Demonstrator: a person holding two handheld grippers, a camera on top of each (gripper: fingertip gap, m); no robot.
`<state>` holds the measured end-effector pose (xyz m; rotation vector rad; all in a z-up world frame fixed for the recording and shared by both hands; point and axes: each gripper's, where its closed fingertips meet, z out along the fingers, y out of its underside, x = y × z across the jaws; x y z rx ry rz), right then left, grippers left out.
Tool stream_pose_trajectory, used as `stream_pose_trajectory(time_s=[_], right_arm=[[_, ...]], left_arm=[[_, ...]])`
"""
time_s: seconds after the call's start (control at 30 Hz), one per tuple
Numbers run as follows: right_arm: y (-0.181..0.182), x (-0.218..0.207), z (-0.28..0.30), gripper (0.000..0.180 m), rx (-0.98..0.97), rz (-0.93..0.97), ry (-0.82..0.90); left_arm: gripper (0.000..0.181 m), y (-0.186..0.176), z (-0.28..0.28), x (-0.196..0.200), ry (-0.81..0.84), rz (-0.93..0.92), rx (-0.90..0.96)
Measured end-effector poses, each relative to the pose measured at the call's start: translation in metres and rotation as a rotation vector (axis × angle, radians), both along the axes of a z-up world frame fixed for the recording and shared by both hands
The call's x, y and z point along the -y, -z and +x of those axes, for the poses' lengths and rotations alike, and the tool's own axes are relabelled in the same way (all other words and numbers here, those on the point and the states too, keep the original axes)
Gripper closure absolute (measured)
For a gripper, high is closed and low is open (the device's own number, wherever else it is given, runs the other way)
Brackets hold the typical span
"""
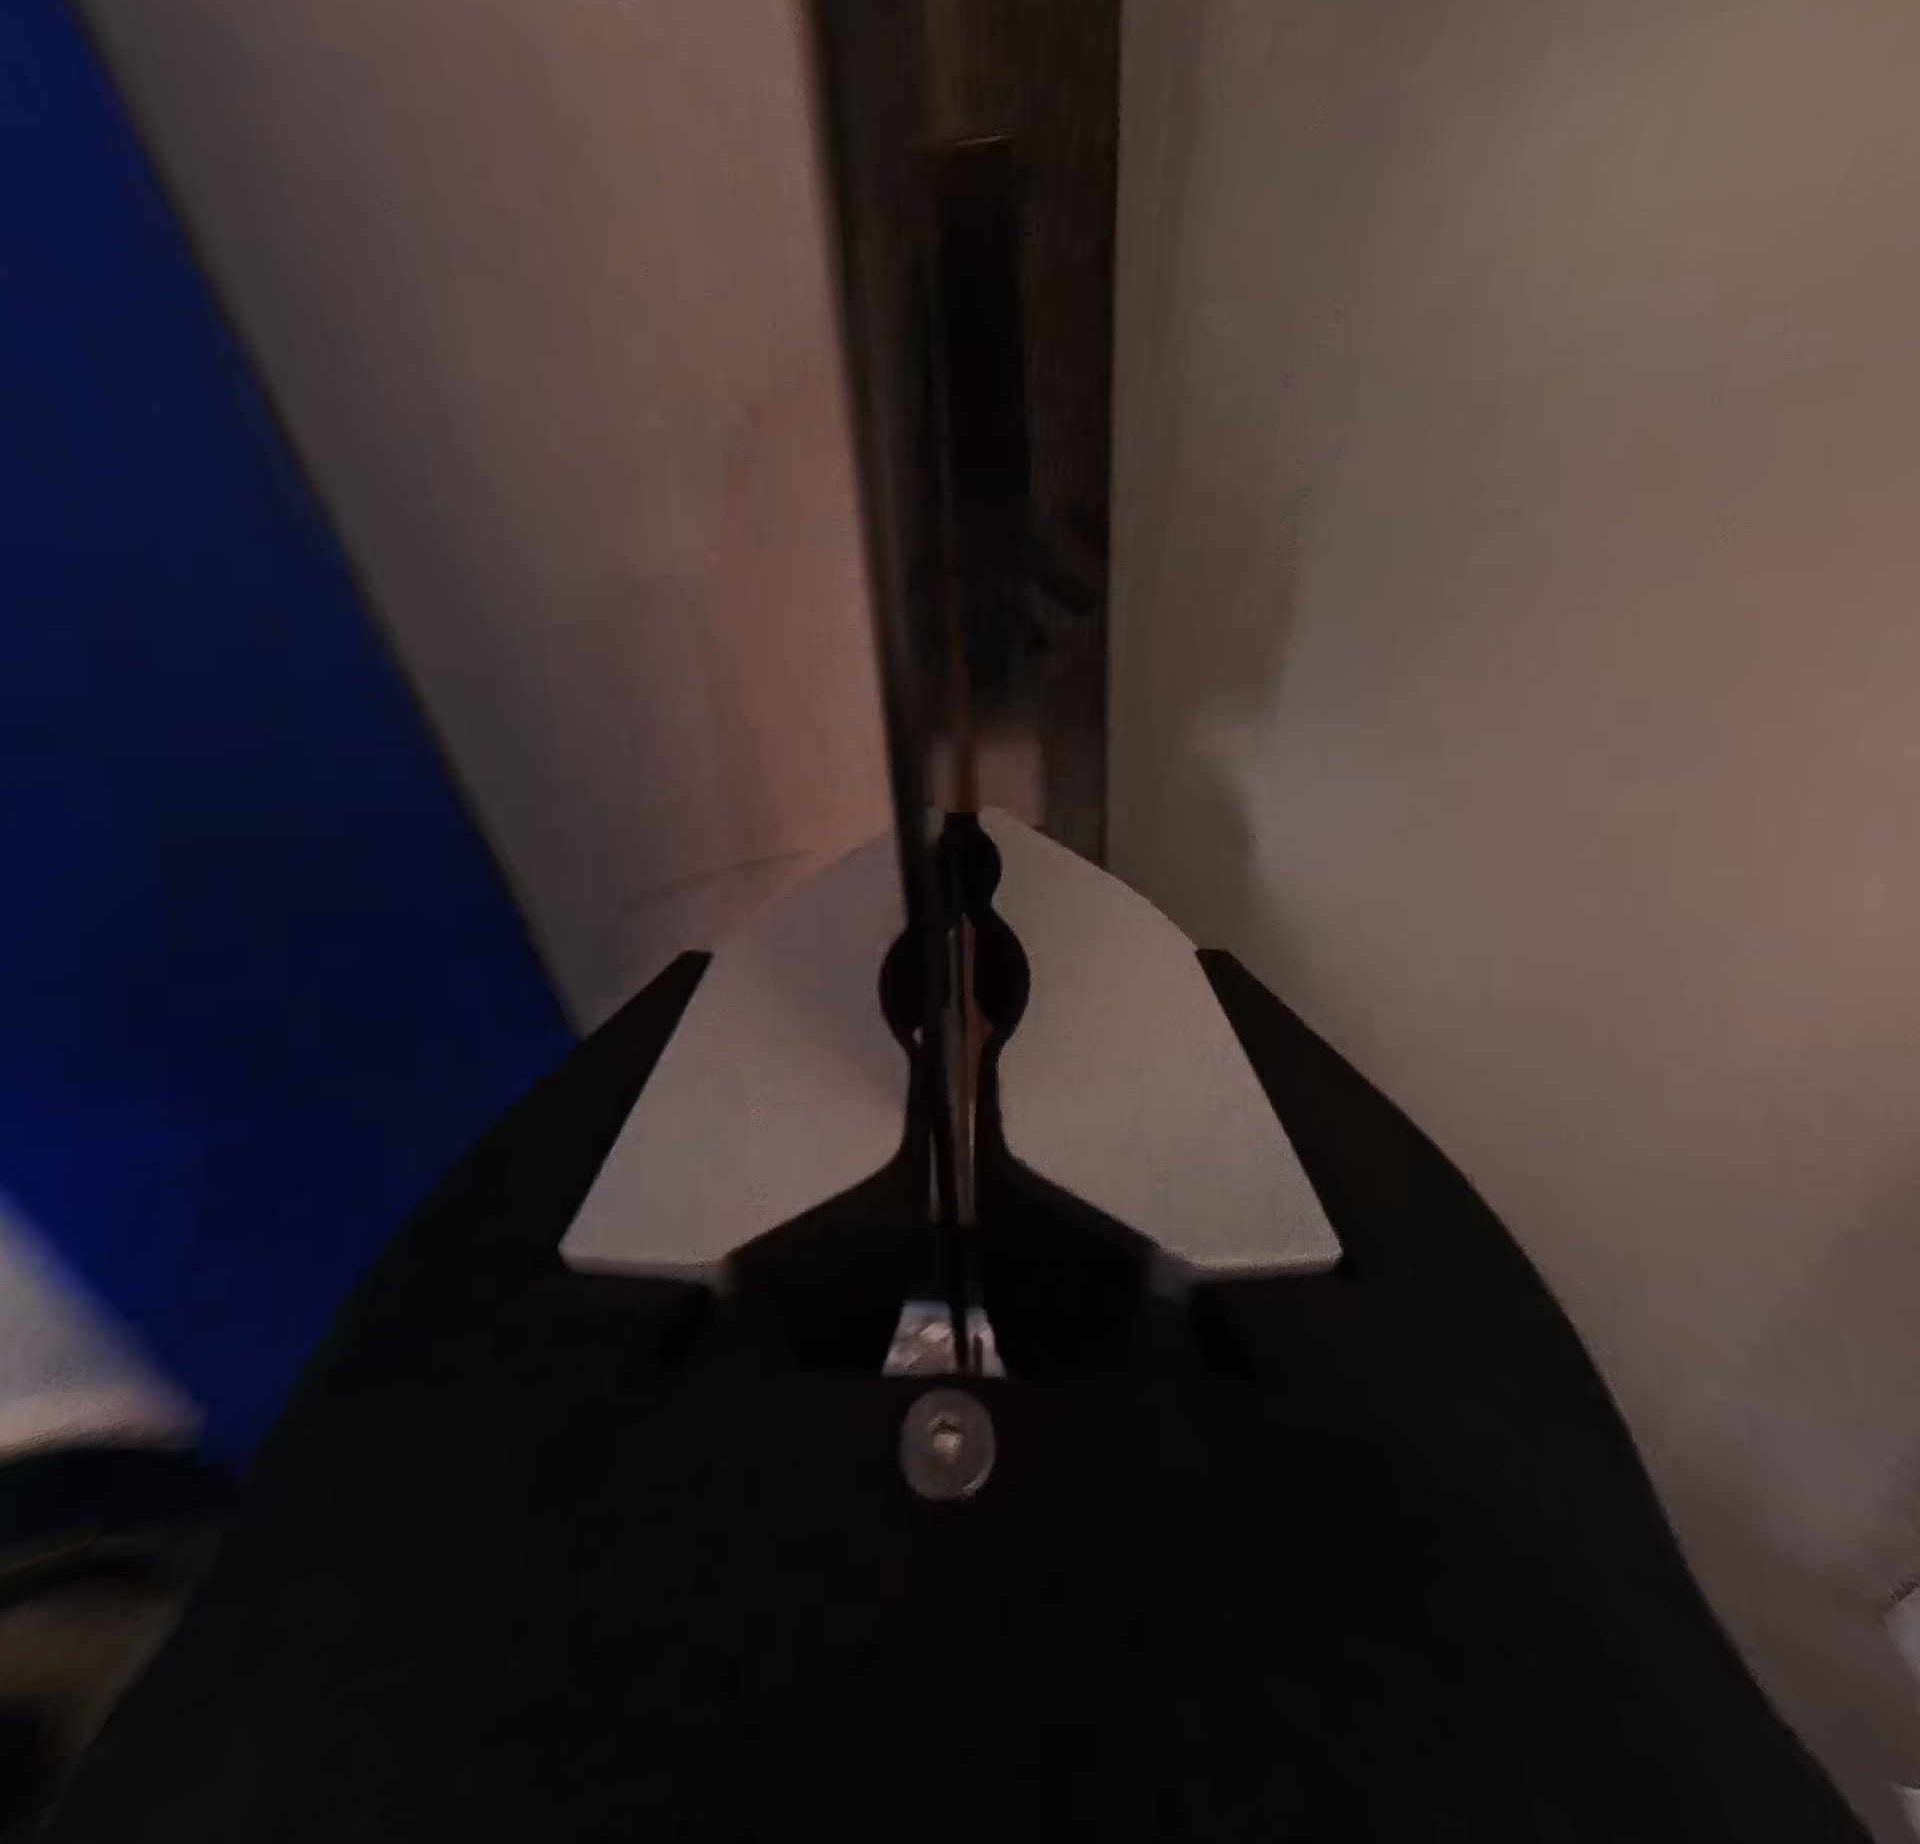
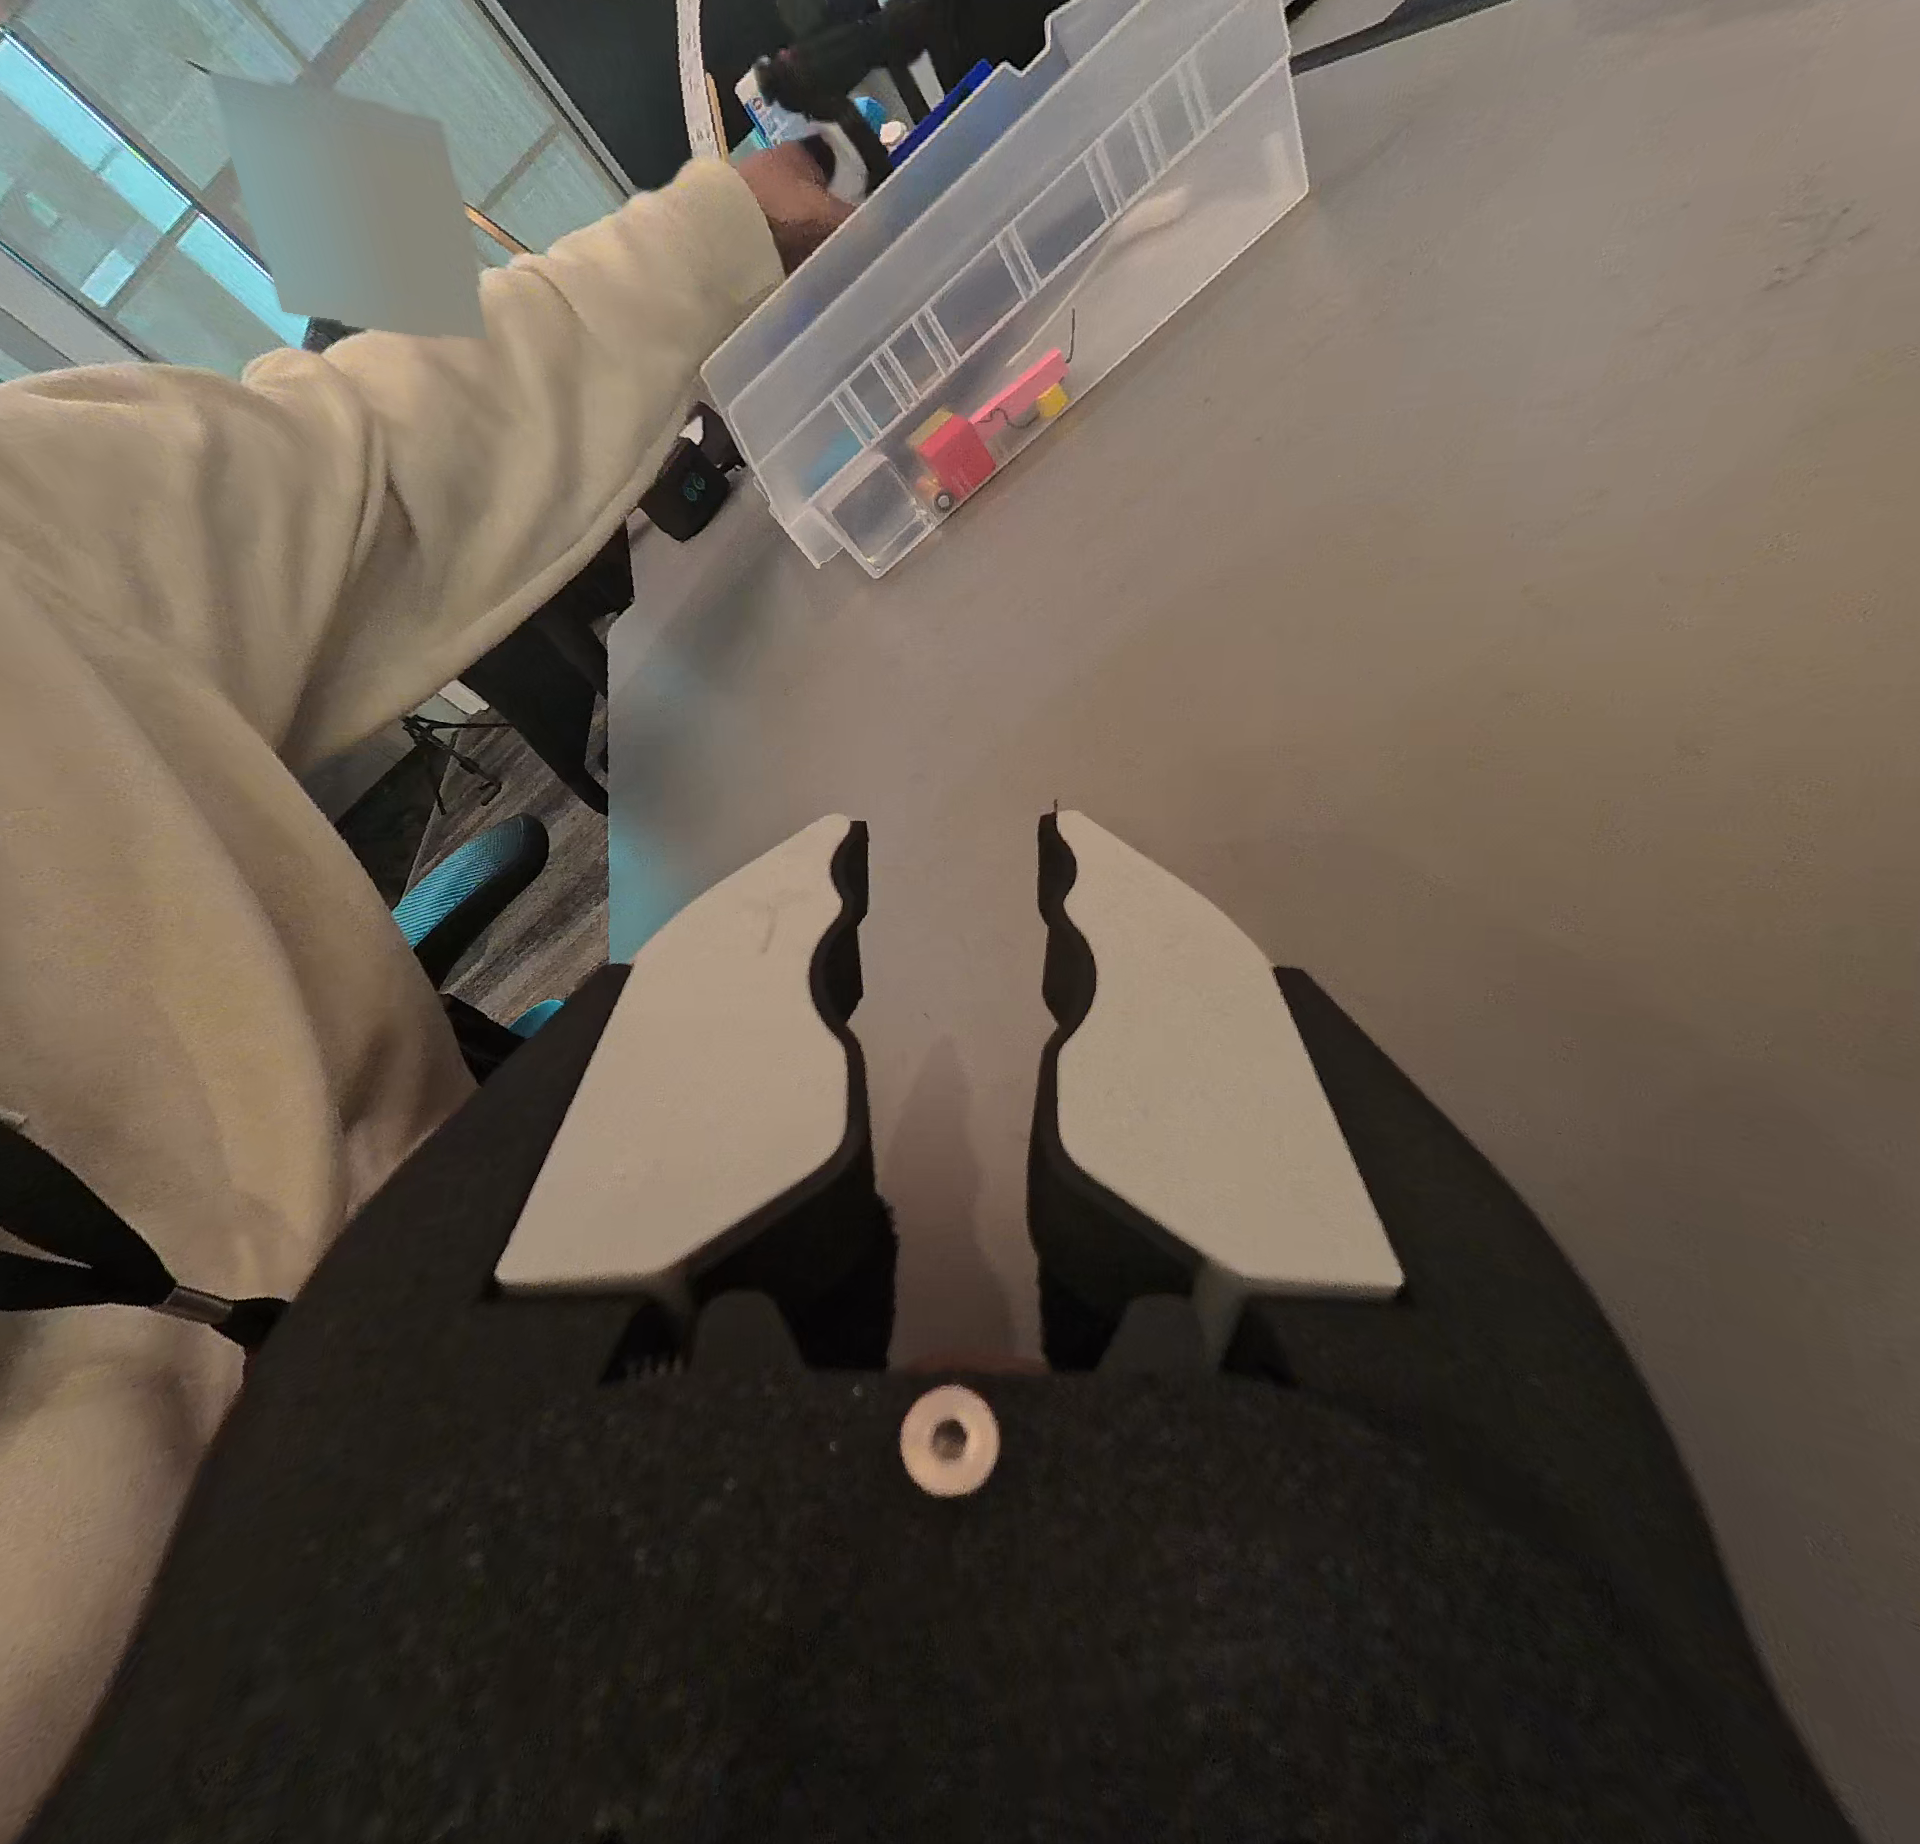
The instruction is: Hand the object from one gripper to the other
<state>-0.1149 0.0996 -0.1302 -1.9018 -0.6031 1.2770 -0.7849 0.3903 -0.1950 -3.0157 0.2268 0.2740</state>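
Observation:
In the left wrist view my left gripper (image 1: 961,844) is shut, and its pale fingers (image 1: 790,1046) meet at the tips. A thin flat dark object (image 1: 966,444), seen edge-on and blurred, runs up from between the pads, with a thin brown strip in the pad line. In the right wrist view my right gripper (image 2: 954,828) is open and empty over the grey table (image 2: 1455,755). The left gripper (image 2: 831,101) shows far off there, at the clear bin, beside a white sheet (image 2: 688,18) and a thin wooden stick (image 2: 715,116).
A clear plastic bin (image 2: 1195,132) with dividers lies on the table and holds red, pink and yellow blocks (image 2: 956,454). A person's cream sleeve (image 2: 416,444) reaches across at the left. The table edge (image 2: 613,755) drops to a floor with a blue chair (image 2: 468,880). A blue surface (image 1: 156,651) is left of the left gripper. My hands' fingertips stand some 75 centimeters from each other.

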Motion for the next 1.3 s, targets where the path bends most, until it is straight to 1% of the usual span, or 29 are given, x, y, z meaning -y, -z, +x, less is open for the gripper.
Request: stream_pose_trajectory(time_s=[0.03,0.07,0.1,0.2,0.27,0.3,0.33,0.4,0.47,0.57,0.63,0.67,0.77,0.83,0.87,0.93,1.0,1.07,1.13,1.2,1.23,1.27,1.3], right_arm=[[0.000,0.000,0.000,0.149,0.000,-0.002,0.000],[0.000,0.000,0.001,0.148,0.000,-0.004,-0.001],[0.000,0.000,0.001,0.148,0.001,-0.005,-0.002],[0.001,0.001,0.001,0.149,0.009,0.004,-0.005],[0.001,0.001,0.001,0.149,0.010,0.003,-0.007],[0.000,0.001,0.001,0.149,0.010,0.005,-0.007],[-0.001,0.001,0.000,0.149,0.011,0.012,-0.008],[-0.003,0.001,-0.001,0.150,0.025,0.037,-0.015],[-0.007,-0.001,-0.005,0.150,0.039,0.065,-0.028],[-0.020,-0.013,-0.017,0.150,0.038,0.114,-0.064],[-0.035,-0.028,-0.026,0.150,0.029,0.150,-0.083],[-0.048,-0.036,-0.031,0.150,0.010,0.173,-0.094],[-0.097,-0.063,-0.046,0.145,-0.088,0.216,-0.120],[-0.119,-0.067,-0.062,0.147,-0.113,0.240,-0.197],[-0.127,-0.068,-0.070,0.146,-0.135,0.247,-0.219],[-0.138,-0.062,-0.084,0.145,-0.241,0.230,-0.262],[-0.145,-0.053,-0.091,0.145,-0.409,0.176,-0.259],[-0.144,-0.054,-0.092,0.145,-0.563,0.150,-0.175],[-0.142,-0.055,-0.092,0.136,-0.687,0.112,-0.109],[-0.146,-0.057,-0.086,0.144,-0.797,0.105,-0.052],[-0.147,-0.058,-0.081,0.166,-0.832,0.116,-0.033],[-0.147,-0.058,-0.076,0.176,-0.857,0.129,-0.012],[-0.144,-0.061,-0.073,0.178,-0.845,0.133,0.021]], left_arm=[[0.179,-0.008,-0.005,0.002,0.039,-0.009,-0.072],[0.179,-0.012,-0.006,0.006,0.080,-0.035,-0.107],[0.179,-0.014,-0.003,0.010,0.110,-0.053,-0.094],[0.179,-0.029,0.009,0.014,0.117,0.006,0.000],[0.179,-0.049,0.025,0.012,0.111,0.110,0.119],[0.179,-0.063,0.040,0.011,0.123,0.180,0.207],[0.179,-0.082,0.059,0.009,0.143,0.272,0.321],[0.179,-0.132,0.111,0.010,0.193,0.466,0.600],[0.179,-0.182,0.165,0.023,0.277,0.614,0.816],[0.179,-0.248,0.262,0.064,0.482,0.768,1.083],[0.179,-0.276,0.328,0.094,0.595,0.820,1.225],[0.179,-0.285,0.359,0.109,0.638,0.823,1.297],[0.180,-0.292,0.439,0.144,0.697,0.849,1.453],[0.179,-0.290,0.483,0.164,0.704,0.833,1.559],[0.179,-0.288,0.502,0.172,0.697,0.821,1.611],[0.179,-0.285,0.533,0.182,0.663,0.812,1.690],[0.180,-0.285,0.553,0.187,0.597,0.830,1.759],[0.179,-0.285,0.565,0.192,0.530,0.893,1.823],[0.179,-0.280,0.577,0.194,0.478,0.916,1.855],[0.180,-0.275,0.588,0.195,0.442,0.939,1.878],[0.179,-0.273,0.592,0.194,0.419,0.956,1.874],[0.180,-0.271,0.595,0.193,0.405,0.971,1.872],[0.179,-0.269,0.597,0.192,0.403,0.976,1.859]])
